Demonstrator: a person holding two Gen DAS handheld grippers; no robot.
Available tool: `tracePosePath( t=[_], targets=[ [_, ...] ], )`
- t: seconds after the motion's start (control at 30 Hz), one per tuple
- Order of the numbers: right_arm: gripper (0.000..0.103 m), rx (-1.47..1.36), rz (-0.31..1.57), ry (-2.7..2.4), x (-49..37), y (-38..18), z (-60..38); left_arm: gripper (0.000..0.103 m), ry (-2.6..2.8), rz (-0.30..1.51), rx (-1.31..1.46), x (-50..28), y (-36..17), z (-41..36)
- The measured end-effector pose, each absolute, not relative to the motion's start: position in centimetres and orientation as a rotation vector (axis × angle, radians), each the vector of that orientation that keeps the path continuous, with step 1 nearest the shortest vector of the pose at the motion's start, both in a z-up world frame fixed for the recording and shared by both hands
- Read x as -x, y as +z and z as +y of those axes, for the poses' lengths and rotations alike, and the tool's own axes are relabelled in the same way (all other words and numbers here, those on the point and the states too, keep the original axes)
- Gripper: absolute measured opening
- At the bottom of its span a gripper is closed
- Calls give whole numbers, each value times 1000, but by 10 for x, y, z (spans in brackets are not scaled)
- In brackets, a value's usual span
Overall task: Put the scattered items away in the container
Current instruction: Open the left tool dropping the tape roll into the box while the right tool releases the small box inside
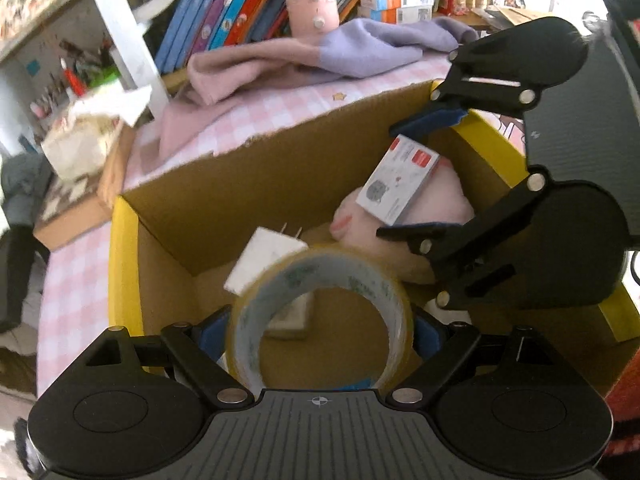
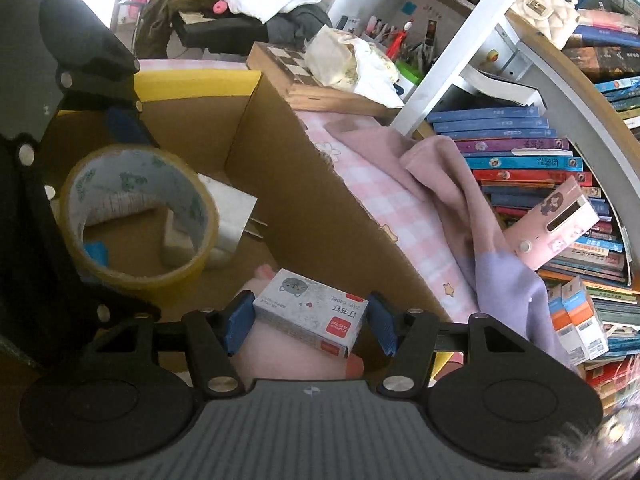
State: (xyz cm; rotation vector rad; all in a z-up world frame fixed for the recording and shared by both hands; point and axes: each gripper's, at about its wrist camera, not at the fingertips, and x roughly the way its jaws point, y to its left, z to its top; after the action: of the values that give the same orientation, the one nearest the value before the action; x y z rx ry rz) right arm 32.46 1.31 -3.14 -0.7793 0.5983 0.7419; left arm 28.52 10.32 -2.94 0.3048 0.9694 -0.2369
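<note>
Cardboard box (image 1: pixel 248 184), the container here with yellow tape along its rim, sits on a pink checked surface (image 1: pixel 76 292) and both claws hang over its open top. Already inside are a white plug adapter (image 1: pixel 266 256) and a pink plush toy (image 1: pixel 440 200) on the floor of the box. Two items look about to join them, neither yet released. The left claw (image 1: pixel 320 332) is clamped on a roll of tape (image 1: pixel 320 300), its pads against the roll's outer sides; the roll stands on edge with its open hole facing the camera, so its axis runs roughly along the claw's pointing line. The right claw (image 2: pixel 310 322) grips a small staple box (image 2: pixel 310 312) across its short width, held above the plush toy; its long axis runs from the claw outward toward the box's far wall, tilted downward. I judge the task well along; a pink-and-lilac cloth (image 1: pixel 320 56) on the surface outside may still need tidying.
</note>
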Motion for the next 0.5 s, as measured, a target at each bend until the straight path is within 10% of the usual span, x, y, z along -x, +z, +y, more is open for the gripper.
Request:
tracePosePath(
  t=[0.5],
  targets=[
    [70,600,490,679,-294,6,-17,91,-103,730,-195,-227,30,105]
  ],
)
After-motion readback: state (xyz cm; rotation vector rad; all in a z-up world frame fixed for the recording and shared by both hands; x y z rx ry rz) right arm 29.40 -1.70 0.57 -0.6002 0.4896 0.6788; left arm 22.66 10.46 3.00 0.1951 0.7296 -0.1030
